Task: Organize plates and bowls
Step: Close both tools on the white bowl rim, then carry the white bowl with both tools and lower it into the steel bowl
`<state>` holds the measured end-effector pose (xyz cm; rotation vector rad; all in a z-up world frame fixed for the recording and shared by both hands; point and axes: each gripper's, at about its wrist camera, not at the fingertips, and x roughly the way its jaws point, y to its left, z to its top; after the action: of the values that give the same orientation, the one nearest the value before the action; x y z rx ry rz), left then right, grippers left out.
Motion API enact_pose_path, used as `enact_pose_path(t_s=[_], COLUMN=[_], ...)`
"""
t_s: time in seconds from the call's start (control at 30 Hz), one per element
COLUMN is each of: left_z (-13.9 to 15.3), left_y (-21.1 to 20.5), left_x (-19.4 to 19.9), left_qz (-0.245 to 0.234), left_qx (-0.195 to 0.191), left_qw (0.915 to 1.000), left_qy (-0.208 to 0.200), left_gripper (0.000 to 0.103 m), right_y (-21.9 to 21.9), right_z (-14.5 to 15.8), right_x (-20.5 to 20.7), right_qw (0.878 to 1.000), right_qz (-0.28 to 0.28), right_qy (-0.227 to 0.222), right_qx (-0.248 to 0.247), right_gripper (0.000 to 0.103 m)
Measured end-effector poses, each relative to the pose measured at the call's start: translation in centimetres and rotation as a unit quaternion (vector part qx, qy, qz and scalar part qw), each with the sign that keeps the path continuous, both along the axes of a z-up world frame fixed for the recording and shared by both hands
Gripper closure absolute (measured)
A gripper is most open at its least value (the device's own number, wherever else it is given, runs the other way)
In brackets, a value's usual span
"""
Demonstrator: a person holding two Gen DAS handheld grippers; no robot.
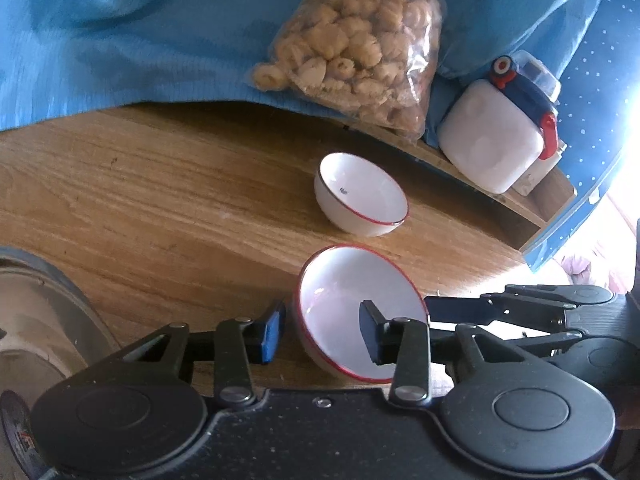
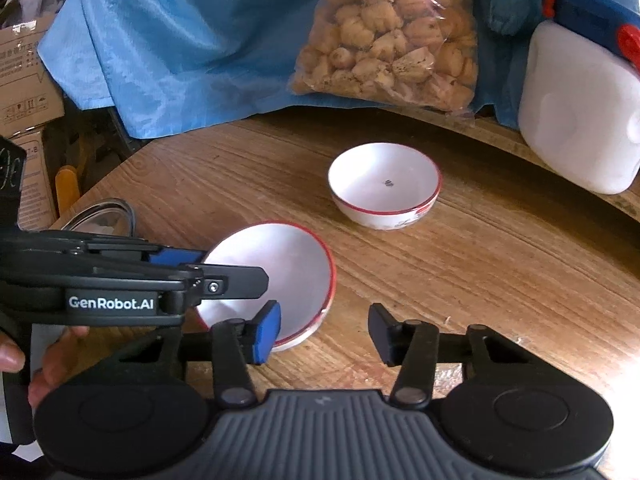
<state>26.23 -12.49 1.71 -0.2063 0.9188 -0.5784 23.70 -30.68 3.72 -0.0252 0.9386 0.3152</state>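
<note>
Two white red-rimmed bowls sitting on the round wooden table (image 2: 500, 264). Near bowl (image 1: 360, 312) tilting up on its side, mouth toward the far bowl (image 1: 362, 194), which is standing upright further back — apart from it, not touching. Left gripper (image 1: 322, 332) straddling the near bowl's rim: one finger inside the bowl, blue-padded finger outside the wall, part-open, small gap showing on the outside; grip not confirmable. Right gripper (image 2: 326, 330) hovering part-open just beside the same bowl, blue pad in front of its lower rim, nothing between the jaws. Bag of snacks (image 1: 356, 52) leaning on blue cloth (image 1: 120, 40) at the back, white jug (image 1: 496, 136) beside it. Hand (image 2: 24, 360) showing at the left edge of the right view.
</note>
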Motion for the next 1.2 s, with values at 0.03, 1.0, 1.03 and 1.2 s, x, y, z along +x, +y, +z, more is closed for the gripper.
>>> enact_pose_path(t_s=[0.03,1.0,1.03,1.2], left_z=[-0.1,3.3,3.5,4.7], left_y=[0.1,-0.6,-0.7,-1.4], left_x=[0.1,-2.4,-2.5,-3.9], left_qz=[0.003,0.018,0.015,-0.006], left_qx=[-0.001,-0.038,-0.041,-0.056], left_qw=[1.0,0.9984,0.9982,0.9971], left_qy=[0.005,-0.037,-0.04,-0.05], left_gripper=[0.061,0.086,0.086,0.086], right_y=[0.1,-1.9,-2.1,-2.9], right_z=[-0.1,2.8,3.1,4.7], right_x=[0.0,-2.6,-2.9,-4.9], right_qw=[1.0,0.995,0.995,0.993], right_qz=[0.003,-0.058,-0.059,-0.068], right_qy=[0.002,-0.047,-0.052,-0.072], right_qx=[0.004,0.065,0.065,0.059], right_gripper=[0.06,0.089,0.089,0.089])
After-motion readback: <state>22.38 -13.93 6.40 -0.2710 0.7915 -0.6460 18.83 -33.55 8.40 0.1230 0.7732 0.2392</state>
